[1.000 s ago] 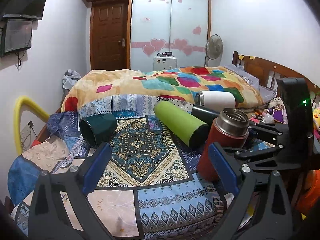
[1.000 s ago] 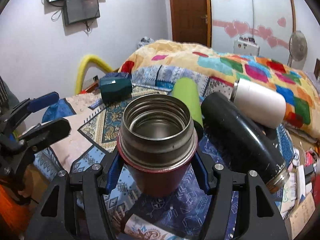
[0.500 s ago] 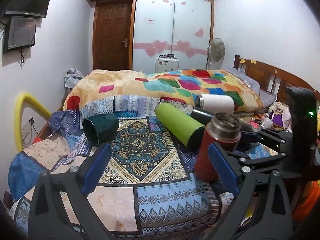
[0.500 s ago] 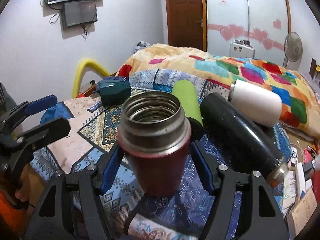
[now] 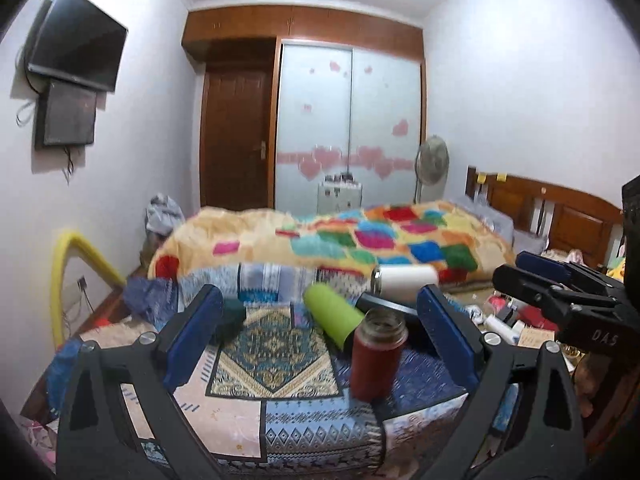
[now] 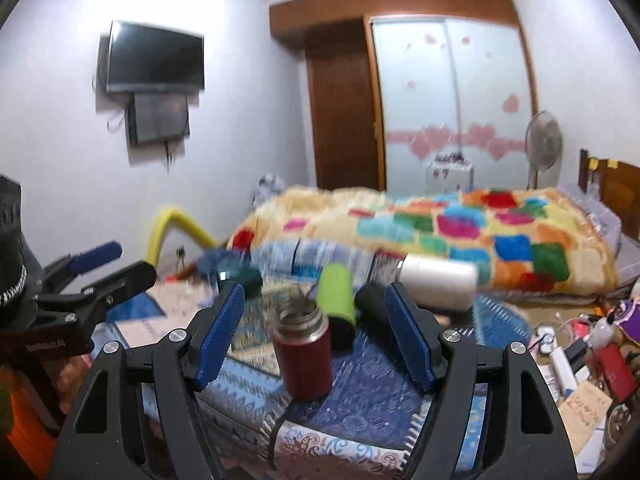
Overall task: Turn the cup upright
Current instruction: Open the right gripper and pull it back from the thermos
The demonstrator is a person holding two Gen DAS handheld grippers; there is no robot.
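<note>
A red flask with a steel open mouth (image 5: 376, 354) stands upright on the patterned bed cover; it also shows in the right wrist view (image 6: 303, 352). My right gripper (image 6: 316, 336) is open, pulled back from the flask, with the flask free between its blue pads. My left gripper (image 5: 320, 336) is open and empty, held back from the bed. A green flask (image 5: 330, 314), a black flask (image 5: 384, 306) and a white flask (image 5: 404, 282) lie on their sides behind it. A dark green cup (image 5: 230, 316) lies on its side at the left.
The colourful quilt (image 5: 332, 240) is heaped at the back of the bed. A yellow rail (image 5: 70, 264) stands at the left wall. Cluttered small items (image 6: 576, 360) lie at the right. The bed's front edge (image 5: 312, 444) is near the grippers.
My right gripper has opened, let go of the red flask and drawn back. The flask stays upright on the cover. Both grippers have moved back and up from the bed.
</note>
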